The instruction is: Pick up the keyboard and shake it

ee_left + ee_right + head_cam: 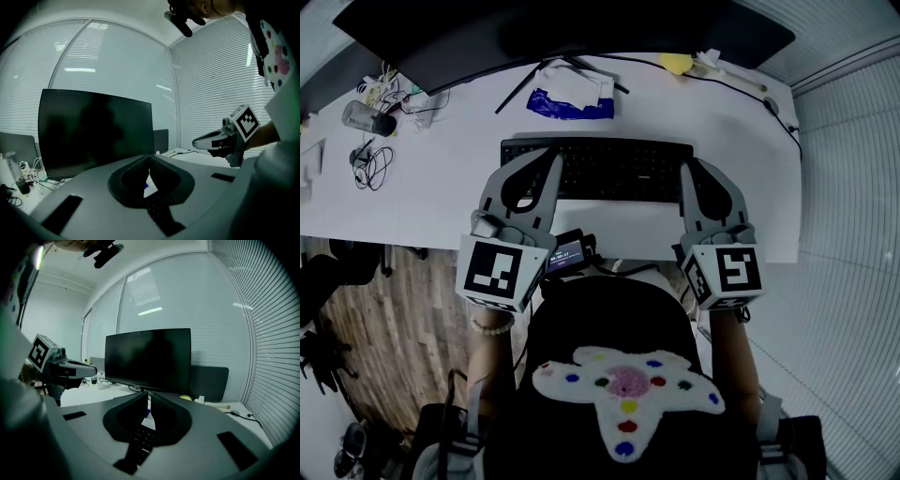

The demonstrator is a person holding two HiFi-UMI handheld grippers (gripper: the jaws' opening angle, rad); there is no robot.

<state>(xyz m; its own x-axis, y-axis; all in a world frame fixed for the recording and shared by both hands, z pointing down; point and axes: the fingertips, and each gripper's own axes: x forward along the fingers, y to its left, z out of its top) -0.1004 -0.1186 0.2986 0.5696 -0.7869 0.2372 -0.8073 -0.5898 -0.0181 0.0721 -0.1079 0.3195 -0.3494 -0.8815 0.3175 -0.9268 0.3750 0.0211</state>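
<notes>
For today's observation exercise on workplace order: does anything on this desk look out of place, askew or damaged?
The keyboard lies straight. A crumpled white-and-blue wrapper sits loose behind it, and cables lie tangled at the left end of the desk: clutter, not damage.

Matt black plastic keyboard [609, 167], smooth white desk [441, 178], wood-plank floor [394, 309], glossy dark monitor screen [93, 131]

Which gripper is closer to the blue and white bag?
Left. The left gripper sits over the left end of the keyboard, just in front of the bag; the right gripper sits over the right end, farther off.
</notes>
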